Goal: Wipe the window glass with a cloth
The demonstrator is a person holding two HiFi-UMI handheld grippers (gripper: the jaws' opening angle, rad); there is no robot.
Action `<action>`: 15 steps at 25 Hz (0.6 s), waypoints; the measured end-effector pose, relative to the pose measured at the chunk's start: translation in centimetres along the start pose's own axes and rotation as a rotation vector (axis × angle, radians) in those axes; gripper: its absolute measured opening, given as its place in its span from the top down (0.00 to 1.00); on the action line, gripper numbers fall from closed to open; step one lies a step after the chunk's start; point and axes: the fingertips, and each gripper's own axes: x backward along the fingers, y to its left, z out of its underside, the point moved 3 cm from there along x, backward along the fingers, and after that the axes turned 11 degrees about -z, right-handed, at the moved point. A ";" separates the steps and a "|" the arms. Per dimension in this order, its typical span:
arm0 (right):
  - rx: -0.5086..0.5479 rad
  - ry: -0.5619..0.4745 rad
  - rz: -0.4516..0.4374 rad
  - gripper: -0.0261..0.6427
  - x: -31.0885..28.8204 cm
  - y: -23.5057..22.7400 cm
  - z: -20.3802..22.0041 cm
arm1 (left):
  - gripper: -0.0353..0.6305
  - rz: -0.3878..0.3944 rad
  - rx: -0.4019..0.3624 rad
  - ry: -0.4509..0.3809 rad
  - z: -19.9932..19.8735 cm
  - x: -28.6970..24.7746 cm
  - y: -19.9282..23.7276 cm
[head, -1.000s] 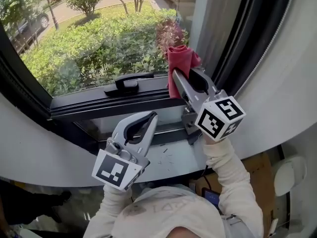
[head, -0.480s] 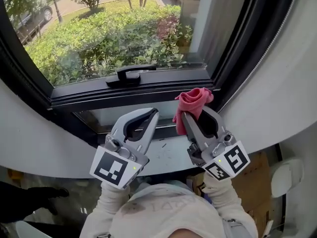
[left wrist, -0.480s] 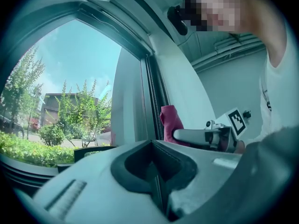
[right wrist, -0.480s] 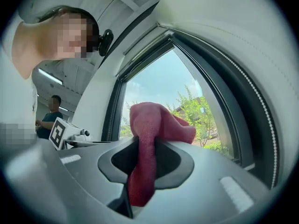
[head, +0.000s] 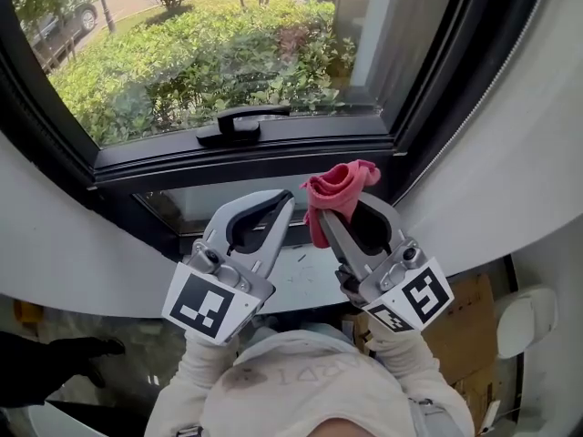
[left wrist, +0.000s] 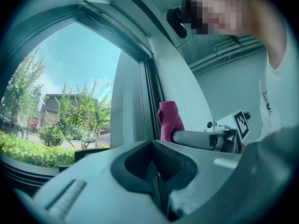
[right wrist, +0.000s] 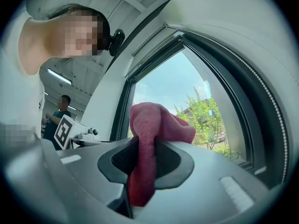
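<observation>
**Cloth pinched in the right claw, below the window handle**

Cloth [head: 335, 189] – a red rag, bunched up – sits clamped in the right claw [head: 321, 215]. The jaws are closed on its middle, so a rounded wad sticks out past the tips and a tail hangs down between them. In the right gripper view the fabric fills the gap between the jaws.

The left claw [head: 283, 202] is just beside the right one, with its jaws pressed together and nothing between them. Both point up and away from the person, side by side over the pale sill [head: 305, 285].

The cloth shows against the dark lower frame [head: 246, 157], below and to the right of the black handle [head: 239, 124]. Whether it touches the frame cannot be told. The window glass [head: 182, 62] lies above the handle – a green hedge [head: 137, 80] shows through it in sunlight. The cloth is clear of that upper pane. The person's pale sleeves [head: 401, 358] reach in from the bottom edge of the head view.
</observation>
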 end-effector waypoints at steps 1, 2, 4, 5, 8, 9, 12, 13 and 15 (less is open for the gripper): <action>0.000 0.000 0.003 0.81 0.0 0.0 0.0 | 0.95 -0.001 0.000 0.001 0.0 0.0 0.0; -0.001 -0.002 0.004 0.81 0.0 0.1 0.0 | 0.95 -0.001 0.001 0.001 0.0 0.1 0.1; -0.007 -0.009 -0.003 0.81 -0.1 0.2 -0.1 | 0.95 -0.003 0.004 0.000 0.0 0.2 0.2; -0.009 -0.012 -0.008 0.81 -0.2 0.2 -0.2 | 0.95 -0.004 0.005 -0.001 -0.1 0.3 0.2; -0.006 -0.015 -0.009 0.81 -0.2 0.5 -0.2 | 0.95 -0.001 0.004 -0.006 -0.2 0.4 0.3; -0.007 -0.016 -0.006 0.81 -0.3 0.5 -0.1 | 0.95 0.001 0.003 -0.006 -0.2 0.5 0.2; -0.018 -0.016 -0.002 0.81 -0.3 0.5 0.2 | 0.95 0.007 0.002 -0.002 0.0 0.5 0.2; -0.020 -0.016 -0.003 0.81 -0.3 0.5 0.2 | 0.95 0.008 0.003 0.000 0.0 0.5 0.2; -0.020 -0.017 -0.006 0.81 -0.4 0.6 0.2 | 0.95 0.009 0.004 0.003 0.0 0.5 0.2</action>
